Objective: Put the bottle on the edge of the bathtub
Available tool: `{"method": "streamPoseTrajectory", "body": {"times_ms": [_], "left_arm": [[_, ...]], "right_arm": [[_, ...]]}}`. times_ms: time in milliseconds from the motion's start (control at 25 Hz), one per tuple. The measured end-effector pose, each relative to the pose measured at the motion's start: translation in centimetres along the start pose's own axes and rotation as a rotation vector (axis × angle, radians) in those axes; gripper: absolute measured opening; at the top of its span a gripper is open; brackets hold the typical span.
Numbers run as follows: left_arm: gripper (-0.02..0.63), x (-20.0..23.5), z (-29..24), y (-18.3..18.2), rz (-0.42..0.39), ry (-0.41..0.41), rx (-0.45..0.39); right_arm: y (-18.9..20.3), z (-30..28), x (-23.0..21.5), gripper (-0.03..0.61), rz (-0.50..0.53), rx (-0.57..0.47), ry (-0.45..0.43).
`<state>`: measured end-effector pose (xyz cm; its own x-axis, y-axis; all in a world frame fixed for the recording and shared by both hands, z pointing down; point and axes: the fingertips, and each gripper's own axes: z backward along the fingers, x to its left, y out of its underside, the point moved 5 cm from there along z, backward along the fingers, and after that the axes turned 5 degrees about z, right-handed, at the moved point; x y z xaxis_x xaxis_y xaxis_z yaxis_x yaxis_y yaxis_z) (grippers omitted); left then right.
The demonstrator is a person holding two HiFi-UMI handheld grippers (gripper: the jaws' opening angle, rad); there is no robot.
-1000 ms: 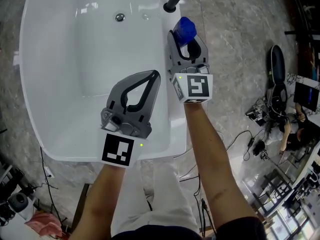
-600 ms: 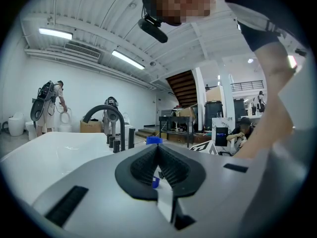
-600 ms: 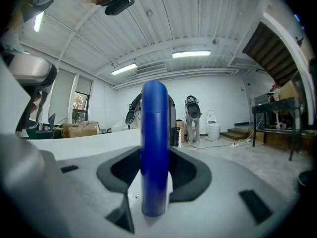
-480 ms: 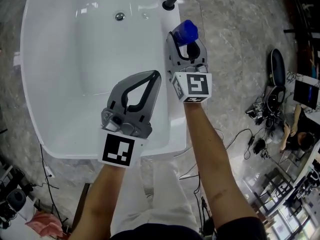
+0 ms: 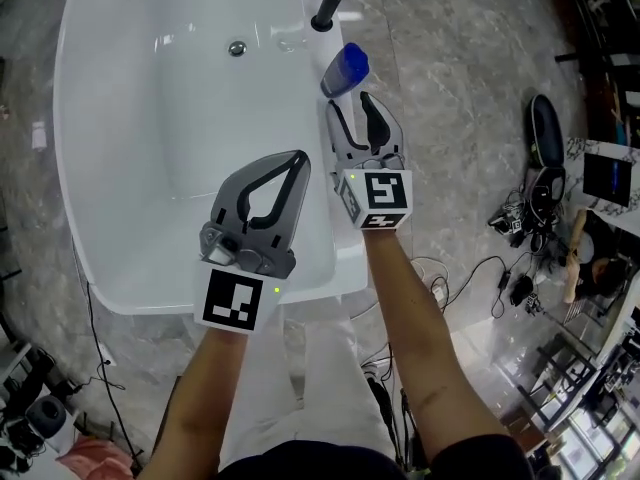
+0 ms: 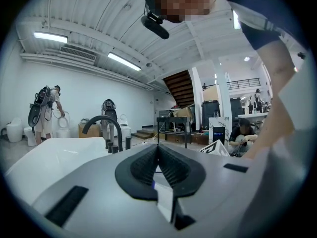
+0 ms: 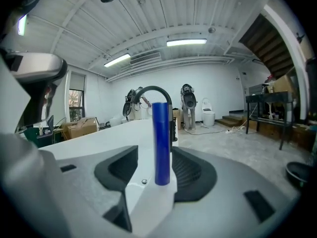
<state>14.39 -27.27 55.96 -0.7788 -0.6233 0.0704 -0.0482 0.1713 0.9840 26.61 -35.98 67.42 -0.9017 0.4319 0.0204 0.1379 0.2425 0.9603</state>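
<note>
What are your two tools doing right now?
Left tool: shut, empty.
Right tool: open, jaws just opened; blue bottle stands free at their tips.

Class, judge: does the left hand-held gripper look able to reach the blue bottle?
Probably yes: only open tub lies between left hand-held gripper and bottle; the right hand-held gripper, jaws just opened off it, sits behind.

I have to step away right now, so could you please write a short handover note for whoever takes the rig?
Left claw: shut, empty, above the bathtub.
Right claw: open, its jaws have just been opening; nothing gripped.
Blue bottle: upright on the tub's edge near the black tap, just ahead of the right claw.
Done: bottle placed and released.
Left: draw the right claw back without knocking it.
</note>
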Motion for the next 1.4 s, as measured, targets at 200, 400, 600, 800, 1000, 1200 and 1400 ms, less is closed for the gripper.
{"method": "streamPoseTrajectory", "body": {"times_ms": [200,400,600,800,1000,1200,1400], "left_arm": [[0.002,-1.2,1.6,-2.7,0.006,-0.007,-0.009],[0.002,-3.1,4.6,-7.1,0.061,-0.053,-0.07],[0.002,-4.5,8.5,-12.8,0.05,-0.068,-0.122],[0.002,-5.4,11.2,-20.1,-0.002,-0.065,-0.207],[0.002,-7.0,14.2,-24.2,-0.045,-0.053,-0.26],[0.002,-9.1,17.0,-27.2,-0.066,-0.004,-0.278],[0.002,-10.0,18.8,-28.1,-0.085,-0.012,-0.265]], "right_arm": [[-4.8,5.2,0.8,0.141,0.015,-0.068,0.027],[-11.6,12.6,2.2,0.002,-0.005,-0.12,0.054],[-17.9,20.7,4.2,0.002,-0.001,-0.139,0.083],[-25.4,26.6,5.1,0.002,0.049,-0.2,0.099],[-30.8,31.4,6.7,0.002,0.086,-0.282,0.132],[-34.6,35.2,8.0,0.002,0.143,-0.366,0.18],[-35.2,37.2,8.8,0.002,0.155,-0.39,0.247]]}}
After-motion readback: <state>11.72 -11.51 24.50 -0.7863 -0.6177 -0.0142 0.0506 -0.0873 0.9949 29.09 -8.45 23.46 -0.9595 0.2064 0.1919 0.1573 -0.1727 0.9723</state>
